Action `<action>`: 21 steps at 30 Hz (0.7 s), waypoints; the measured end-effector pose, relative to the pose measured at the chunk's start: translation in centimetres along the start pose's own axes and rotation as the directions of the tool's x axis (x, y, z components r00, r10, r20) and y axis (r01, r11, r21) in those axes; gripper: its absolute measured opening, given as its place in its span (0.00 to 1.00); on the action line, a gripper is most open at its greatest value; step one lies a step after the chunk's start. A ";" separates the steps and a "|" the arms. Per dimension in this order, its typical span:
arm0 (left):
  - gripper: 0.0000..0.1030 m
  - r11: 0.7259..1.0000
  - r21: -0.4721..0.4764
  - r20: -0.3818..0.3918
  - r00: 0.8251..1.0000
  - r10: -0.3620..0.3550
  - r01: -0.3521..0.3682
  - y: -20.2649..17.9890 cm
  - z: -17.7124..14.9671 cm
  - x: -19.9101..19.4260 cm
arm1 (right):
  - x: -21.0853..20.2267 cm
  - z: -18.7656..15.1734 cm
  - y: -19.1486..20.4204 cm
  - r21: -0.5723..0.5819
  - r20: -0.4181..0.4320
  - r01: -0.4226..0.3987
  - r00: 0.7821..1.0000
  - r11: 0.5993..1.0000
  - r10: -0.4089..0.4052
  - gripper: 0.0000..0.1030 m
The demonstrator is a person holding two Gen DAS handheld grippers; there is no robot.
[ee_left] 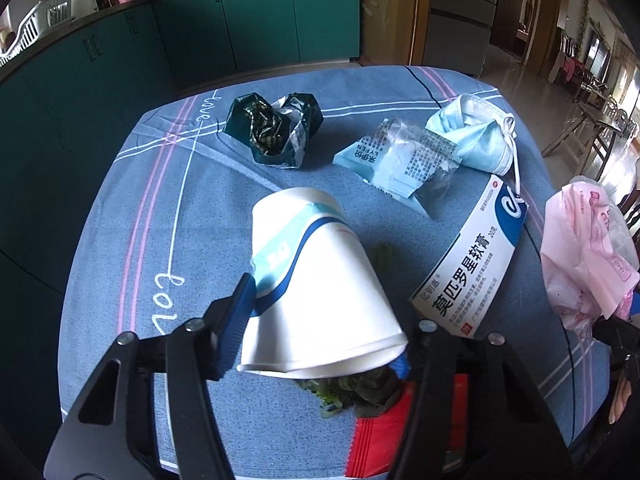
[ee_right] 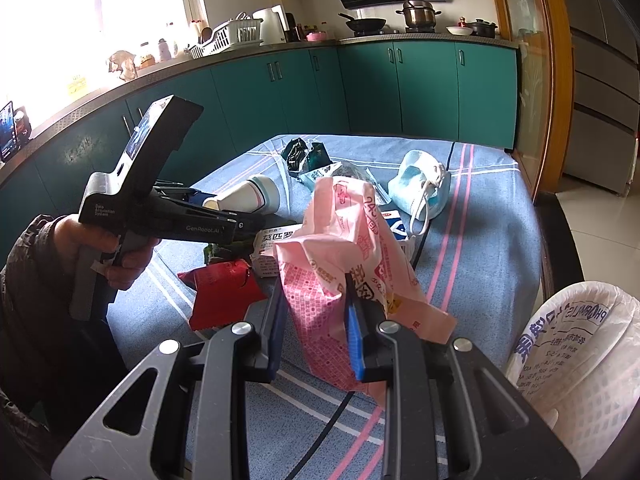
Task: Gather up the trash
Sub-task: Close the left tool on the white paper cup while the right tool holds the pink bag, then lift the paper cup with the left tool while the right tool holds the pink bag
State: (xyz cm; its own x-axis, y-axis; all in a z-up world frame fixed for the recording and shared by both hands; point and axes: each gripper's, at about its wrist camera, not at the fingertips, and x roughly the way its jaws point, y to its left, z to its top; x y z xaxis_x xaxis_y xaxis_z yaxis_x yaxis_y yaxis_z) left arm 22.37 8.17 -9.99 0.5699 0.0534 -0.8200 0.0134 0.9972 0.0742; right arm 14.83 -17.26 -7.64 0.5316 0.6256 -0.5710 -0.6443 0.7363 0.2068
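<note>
progress: early | my left gripper (ee_left: 320, 320) fingers pinch paper cup (ee_left: 316, 280) | my right gripper (ee_right: 316, 332) fingers clamp pink bag (ee_right: 340, 240) | left: face mask (ee_left: 476, 136), ointment box (ee_left: 476, 256), wrappers on worktop (ee_left: 120, 240)

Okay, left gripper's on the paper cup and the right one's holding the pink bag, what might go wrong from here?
1. The left gripper squeezes the paper cup near its rim; thin paper could crush or slip free.
2. Green scraps lie under the cup's mouth; more could perhaps spill out when it lifts.
3. The right gripper pinches the pink bag closed, so its mouth may not be open for the cup.
</note>
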 end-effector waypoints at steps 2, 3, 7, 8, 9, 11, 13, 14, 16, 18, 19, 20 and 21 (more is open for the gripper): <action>0.45 1.000 -0.012 -0.002 1.000 0.014 -0.014 0.4 0.0 0.1 | 0.0 0.0 0.0 0.001 0.000 0.000 1.000 1.000 0.000 0.26; 0.42 1.000 -0.023 -0.004 1.000 0.018 -0.018 0.7 0.0 0.1 | 0.0 0.0 0.0 0.001 0.000 0.000 1.000 1.000 0.000 0.26; 0.42 0.999 -0.037 -0.026 0.999 0.031 -0.032 1.3 -0.1 0.5 | 0.0 0.0 0.0 0.001 0.000 0.001 1.000 1.000 -0.001 0.26; 0.42 0.999 -0.034 -0.038 0.998 0.041 -0.042 1.4 -0.1 0.8 | 0.0 0.0 0.0 0.001 0.000 0.001 1.000 1.000 -0.001 0.26; 0.43 0.998 -0.038 -0.054 0.998 0.037 -0.040 1.5 -0.2 1.2 | 0.0 0.0 0.0 0.001 0.000 0.000 1.000 1.000 0.000 0.26; 0.44 0.998 -0.043 -0.058 0.998 0.036 -0.039 1.6 -0.3 1.4 | 0.0 0.0 0.0 0.001 0.000 0.001 1.000 1.000 -0.001 0.26; 0.40 0.998 -0.049 -0.058 0.998 0.033 -0.036 1.8 -0.4 1.4 | 0.0 0.0 0.0 0.000 0.001 0.000 1.000 1.000 0.000 0.26; 0.34 0.997 -0.058 -0.057 0.998 0.038 -0.041 2.0 -0.4 1.4 | 0.0 0.0 0.0 0.001 0.001 0.000 1.000 1.000 0.000 0.26; 0.31 0.997 -0.075 -0.056 0.998 0.030 -0.034 2.3 -0.4 1.3 | 0.0 0.0 0.0 0.001 0.000 0.001 1.000 1.000 -0.001 0.26; 0.29 0.996 -0.088 -0.037 0.999 0.033 -0.036 2.6 -0.3 0.9 | 0.0 0.0 0.0 0.001 0.000 0.001 1.000 1.000 -0.001 0.26; 0.28 0.995 -0.086 -0.025 0.999 0.040 -0.043 2.7 -0.1 0.7 | 0.0 0.0 0.0 0.001 0.000 0.001 1.000 1.000 -0.001 0.26; 0.28 0.995 -0.082 -0.008 0.999 0.051 -0.052 2.7 -0.1 0.4 | 0.0 0.0 0.0 0.002 0.000 0.001 1.000 1.000 -0.001 0.26; 0.28 0.995 -0.079 0.010 0.998 0.055 -0.054 2.6 0.0 0.0 | 0.0 0.0 0.0 0.002 0.000 0.001 1.000 1.000 -0.001 0.26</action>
State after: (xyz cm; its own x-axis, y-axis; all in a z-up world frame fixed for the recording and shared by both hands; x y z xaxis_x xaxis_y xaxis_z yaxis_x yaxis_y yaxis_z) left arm 22.39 10.79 -9.80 0.5783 0.1080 -0.8087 -0.0828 0.9939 0.0734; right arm 14.84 -17.24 -7.61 0.5326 0.6249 -0.5709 -0.6424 0.7376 0.2081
